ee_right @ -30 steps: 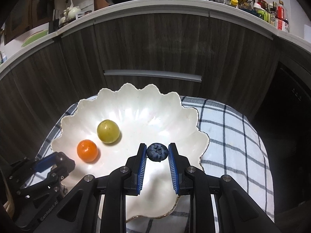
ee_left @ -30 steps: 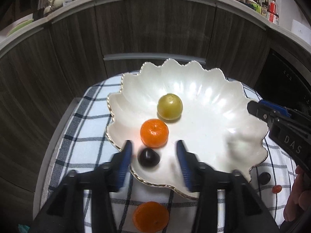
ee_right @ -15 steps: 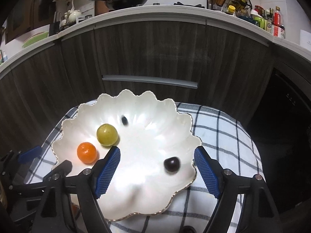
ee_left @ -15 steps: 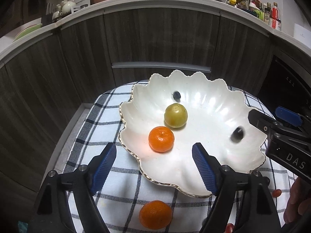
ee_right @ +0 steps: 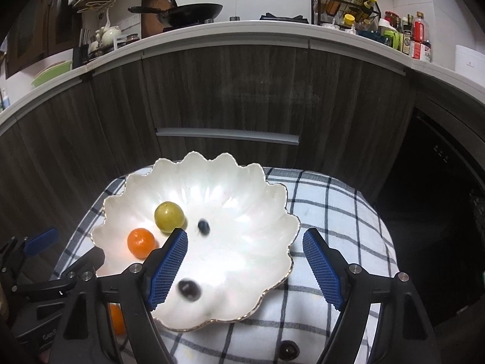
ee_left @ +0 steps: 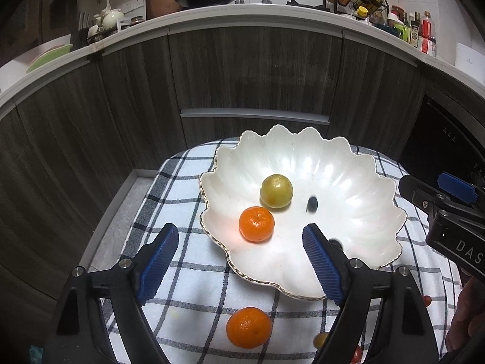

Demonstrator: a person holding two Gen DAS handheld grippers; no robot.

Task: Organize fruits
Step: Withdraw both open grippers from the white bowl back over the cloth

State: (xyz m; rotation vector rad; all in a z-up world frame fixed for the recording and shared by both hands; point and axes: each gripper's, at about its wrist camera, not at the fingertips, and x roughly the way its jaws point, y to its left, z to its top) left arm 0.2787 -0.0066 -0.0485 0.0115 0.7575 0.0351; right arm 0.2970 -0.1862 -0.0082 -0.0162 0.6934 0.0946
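My left gripper (ee_left: 239, 261) hung with its blue pads wide apart and nothing between them, above the near rim of the scalloped white bowl (ee_left: 357, 182). The bowl sat on a checked cloth (ee_left: 182, 188) and held a yellow-green fruit (ee_left: 276, 190) just beside a small orange (ee_left: 256, 224), with a dark berry (ee_left: 312, 203), blurred, to their right. Another dark fruit (ee_left: 335, 242) was half hidden behind my right-hand pad. A second orange (ee_left: 248, 327) lay on the cloth outside the bowl, near me. My right gripper (ee_left: 448, 212) reached in from the right edge, beside the bowl's rim.
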